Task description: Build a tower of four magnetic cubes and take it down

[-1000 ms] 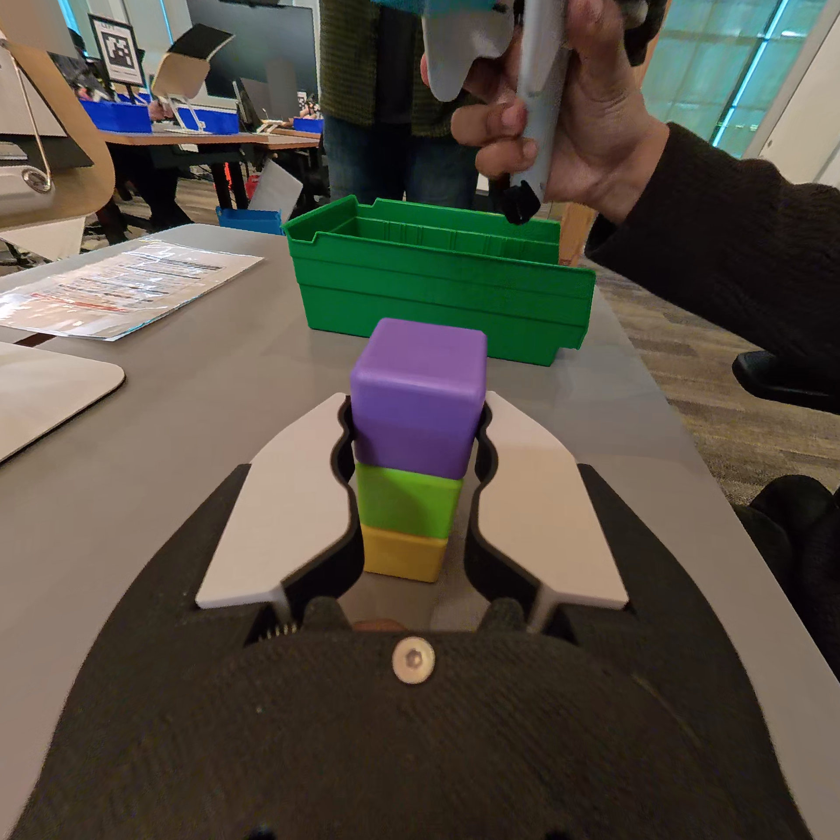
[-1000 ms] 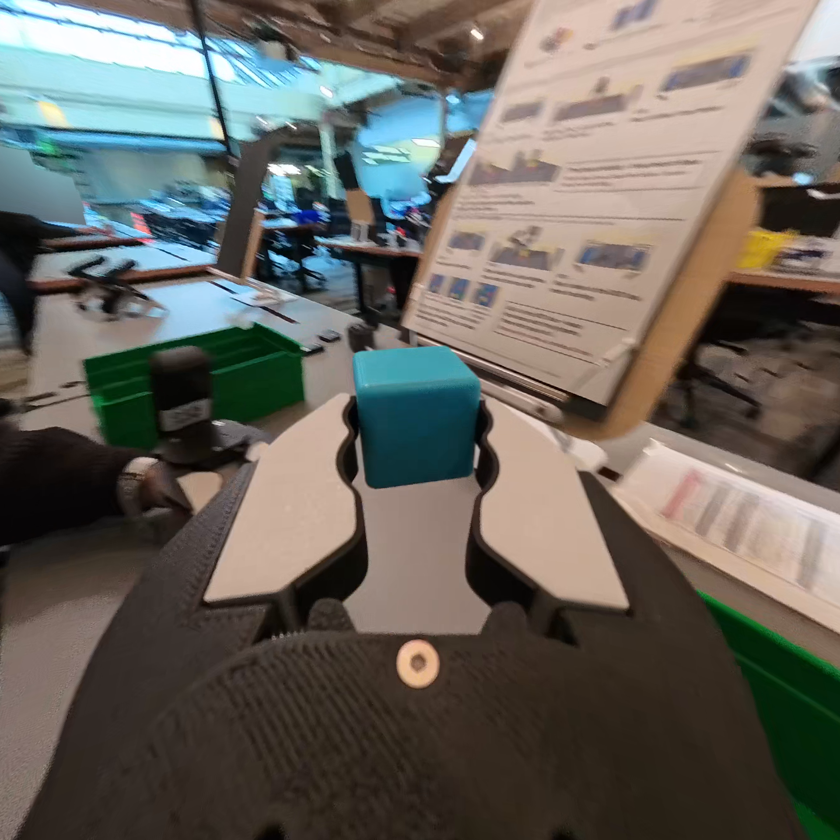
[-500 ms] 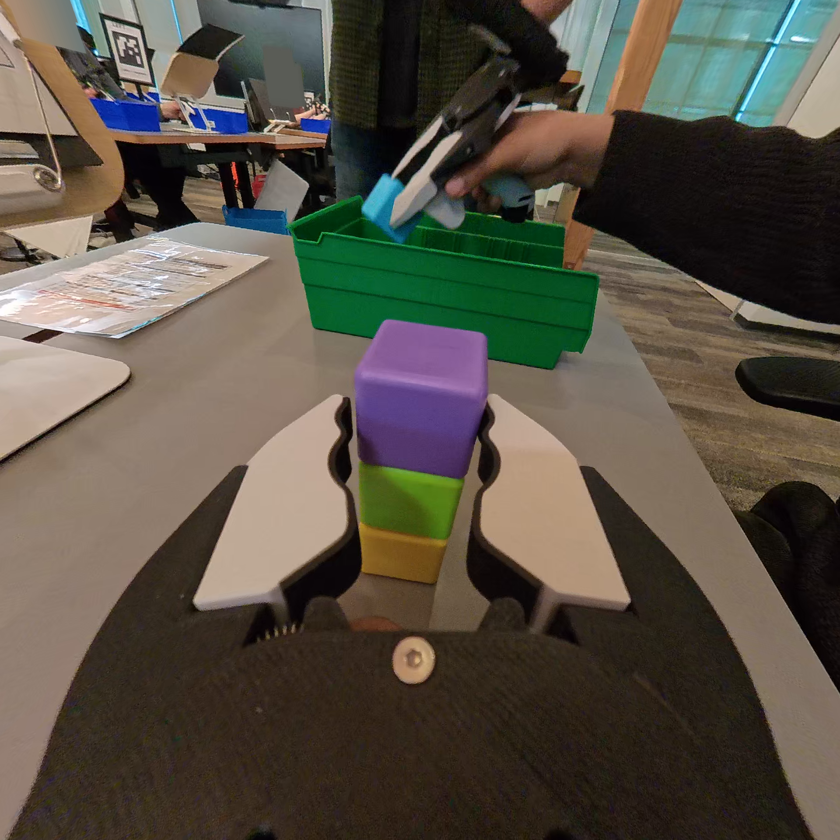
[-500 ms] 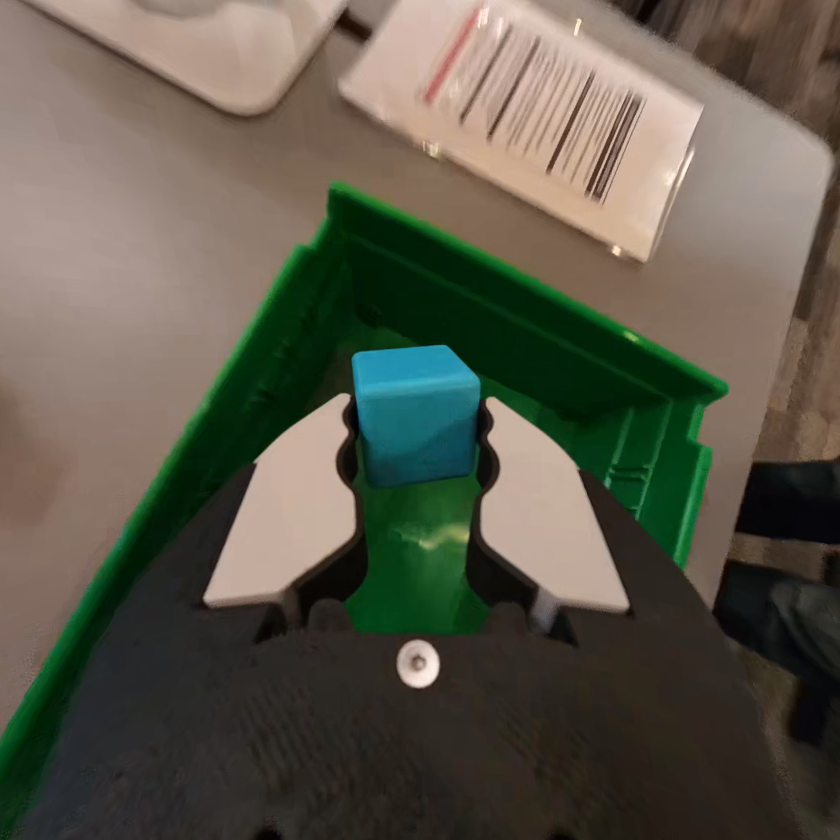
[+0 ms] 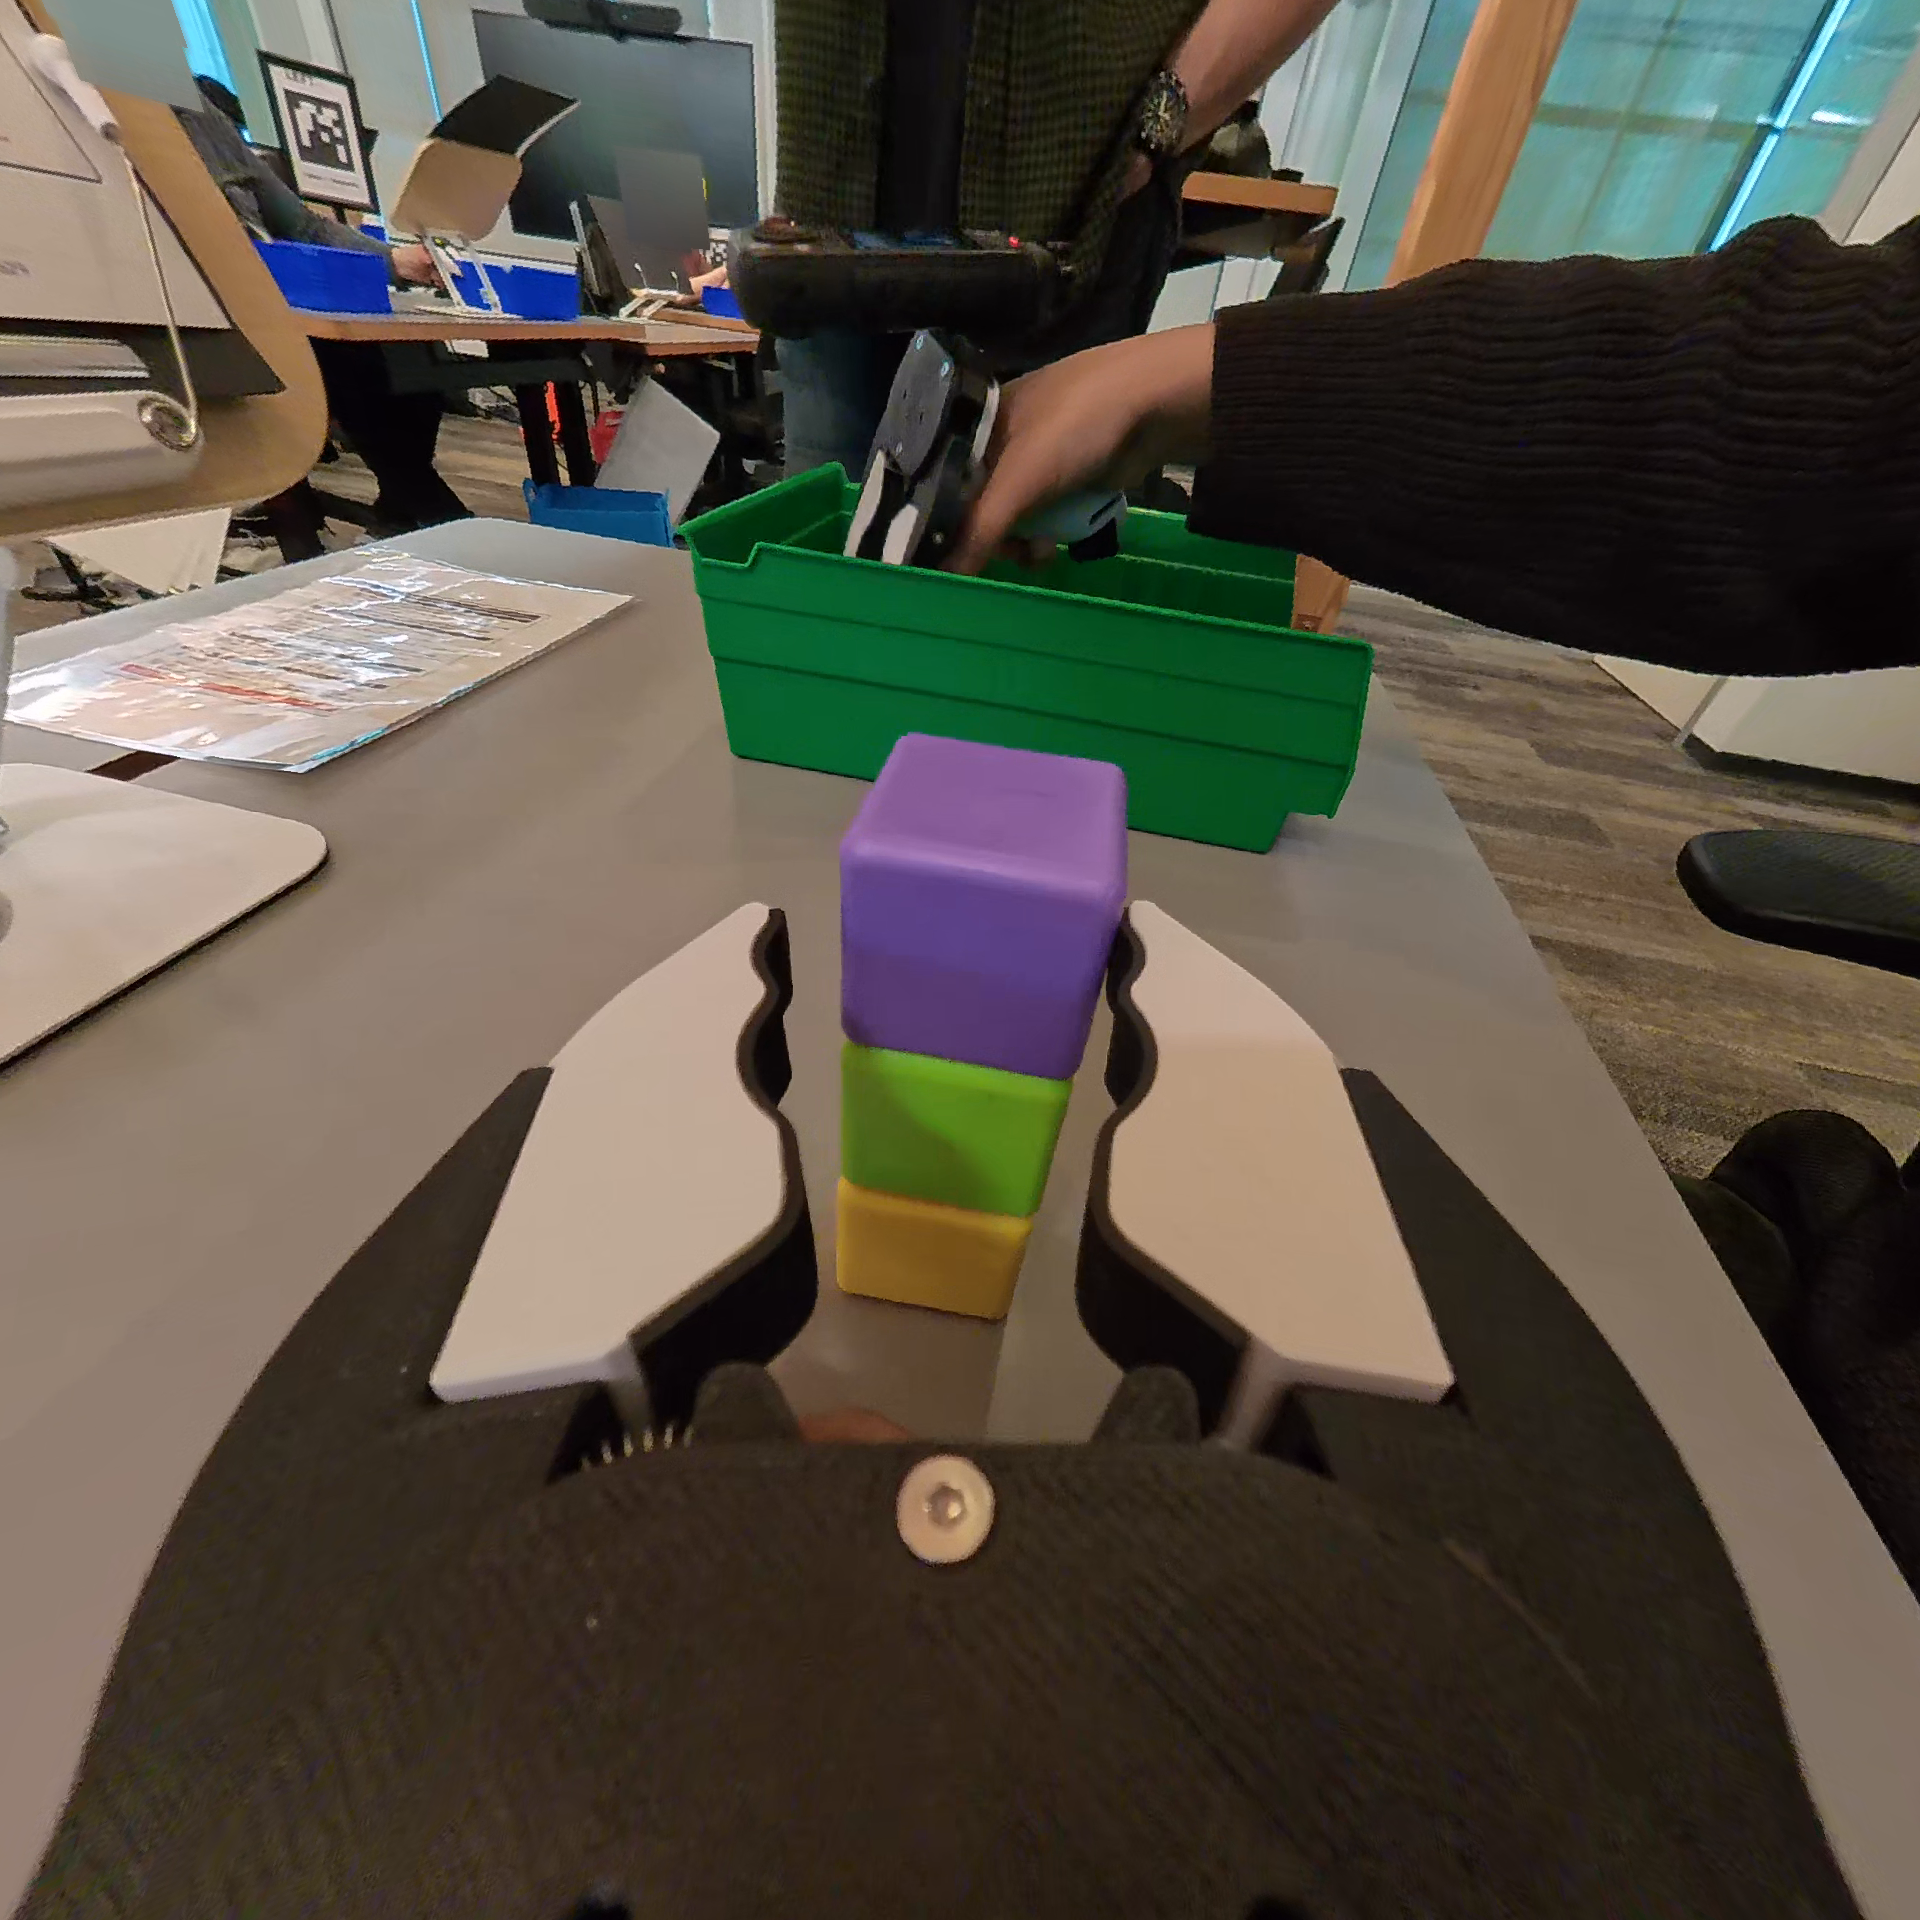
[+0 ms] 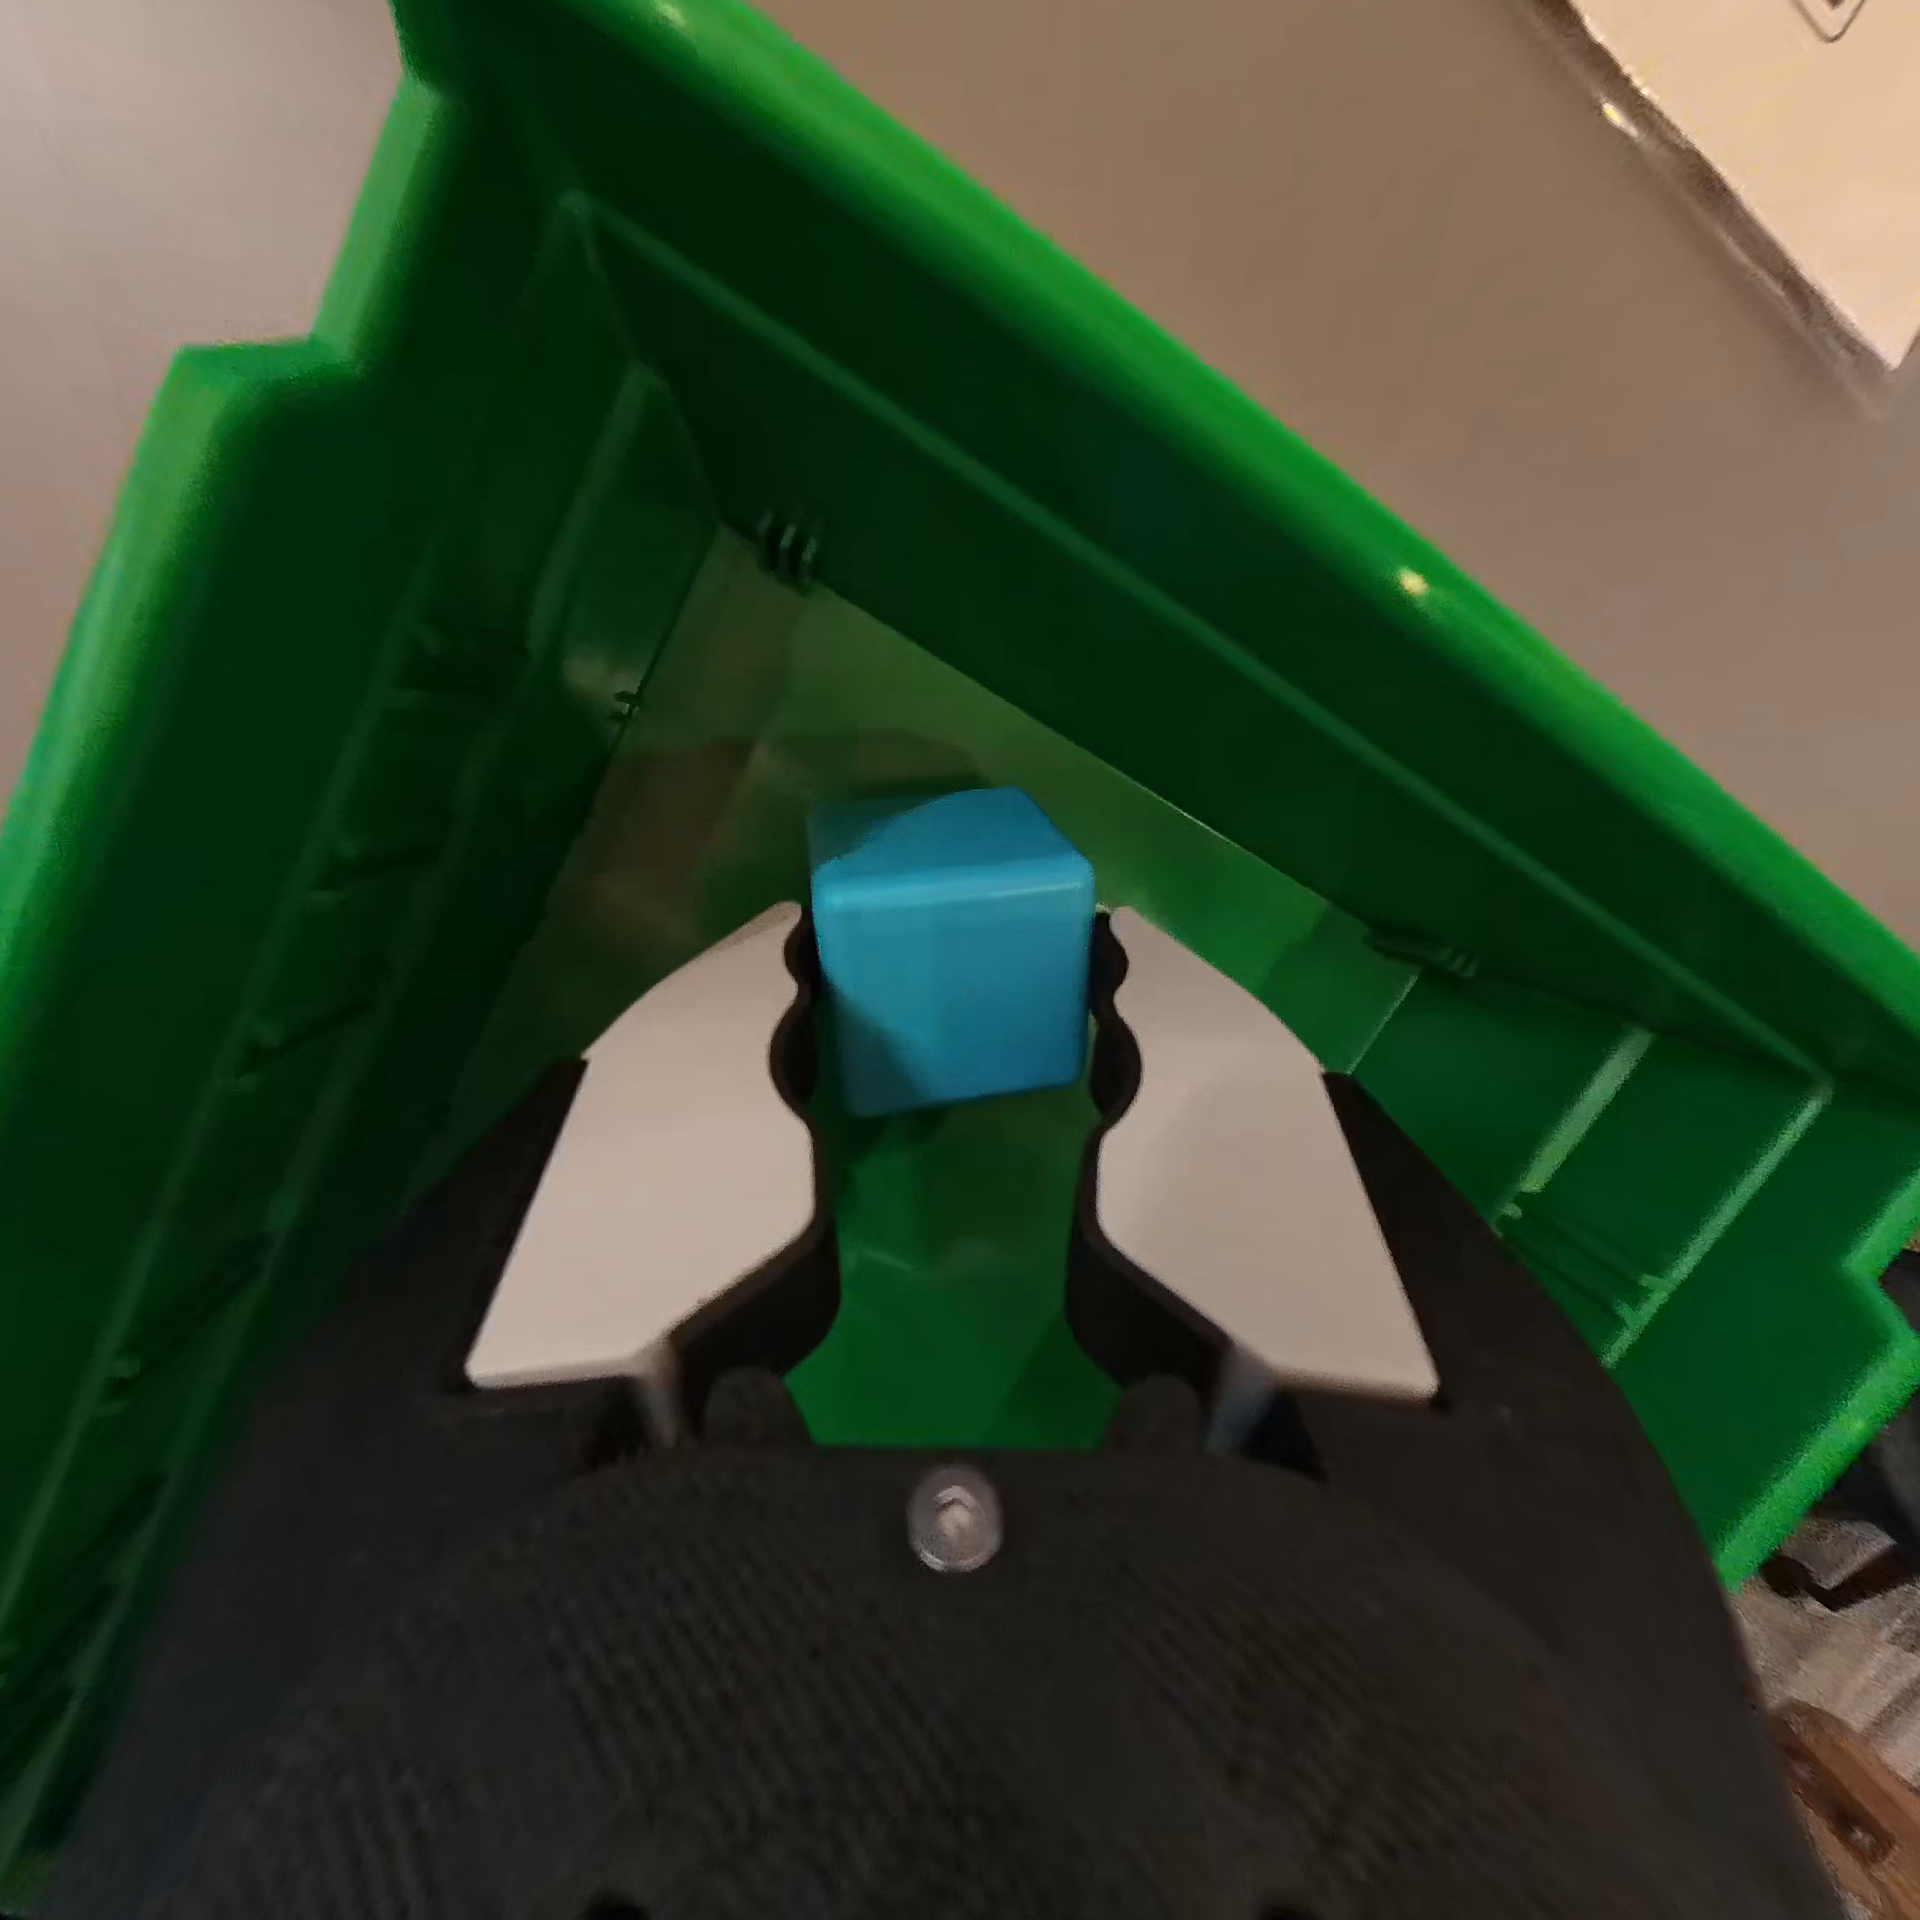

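Observation:
In the left wrist view a purple cube [image 5: 982, 904] tops a green cube [image 5: 951, 1127] and a yellow cube [image 5: 930, 1257], stacked on the grey table. My left gripper [image 5: 951, 925] straddles the purple cube, slightly open, with a narrow gap on the left side. My right gripper [image 6: 948, 935] is shut on a blue cube [image 6: 951, 987] and holds it low inside the green bin [image 6: 1039, 468], near a corner. The right gripper also shows in the left wrist view [image 5: 904, 509], dipping into the bin [image 5: 1029, 686] behind the stack.
A laminated sheet [image 5: 312, 644] and a white stand base [image 5: 125, 894] lie on the table to the left. A person [image 5: 935, 156] stands behind the bin. The table's right edge runs close to the stack, with a black chair [image 5: 1808, 894] beyond.
My right gripper swung down from above the table into the bin, carrying the blue cube. My left gripper's fingers parted slightly from the purple cube.

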Demonstrator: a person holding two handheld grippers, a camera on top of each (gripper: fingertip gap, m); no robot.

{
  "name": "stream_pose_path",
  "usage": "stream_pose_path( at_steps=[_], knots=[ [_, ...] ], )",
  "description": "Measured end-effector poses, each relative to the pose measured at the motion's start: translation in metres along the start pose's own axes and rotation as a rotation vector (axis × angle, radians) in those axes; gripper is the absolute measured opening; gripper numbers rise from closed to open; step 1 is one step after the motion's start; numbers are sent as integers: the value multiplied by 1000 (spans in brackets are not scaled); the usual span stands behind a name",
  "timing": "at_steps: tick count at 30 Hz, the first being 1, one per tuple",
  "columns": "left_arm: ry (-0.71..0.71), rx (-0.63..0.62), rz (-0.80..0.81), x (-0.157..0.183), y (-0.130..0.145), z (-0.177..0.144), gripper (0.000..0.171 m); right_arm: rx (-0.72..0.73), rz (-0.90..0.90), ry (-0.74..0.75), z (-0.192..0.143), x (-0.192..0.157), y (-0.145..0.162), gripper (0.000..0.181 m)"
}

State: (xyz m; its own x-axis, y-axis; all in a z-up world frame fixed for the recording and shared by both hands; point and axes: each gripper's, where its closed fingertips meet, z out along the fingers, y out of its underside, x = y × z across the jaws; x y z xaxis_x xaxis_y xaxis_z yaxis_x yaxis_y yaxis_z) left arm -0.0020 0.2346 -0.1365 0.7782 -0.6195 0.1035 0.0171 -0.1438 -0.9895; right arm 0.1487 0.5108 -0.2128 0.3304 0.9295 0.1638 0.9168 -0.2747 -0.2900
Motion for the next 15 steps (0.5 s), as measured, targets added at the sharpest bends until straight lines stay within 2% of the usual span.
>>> stream_pose_path(
  at_steps=[3,5,9,15],
  knots=[
    [6,-2,-8,0,1,1,58,-9,-15,11,1,-2,2,51],
    [5,-6,-3,0,2,0,58,4,2,26,0,-1,1,62],
    [1,-3,-1,0,2,-1,58,53,34,18,-9,-2,-6,69],
    [2,-4,6,2,0,-2,59,226,43,42,-58,-6,-29,69]
  ],
)
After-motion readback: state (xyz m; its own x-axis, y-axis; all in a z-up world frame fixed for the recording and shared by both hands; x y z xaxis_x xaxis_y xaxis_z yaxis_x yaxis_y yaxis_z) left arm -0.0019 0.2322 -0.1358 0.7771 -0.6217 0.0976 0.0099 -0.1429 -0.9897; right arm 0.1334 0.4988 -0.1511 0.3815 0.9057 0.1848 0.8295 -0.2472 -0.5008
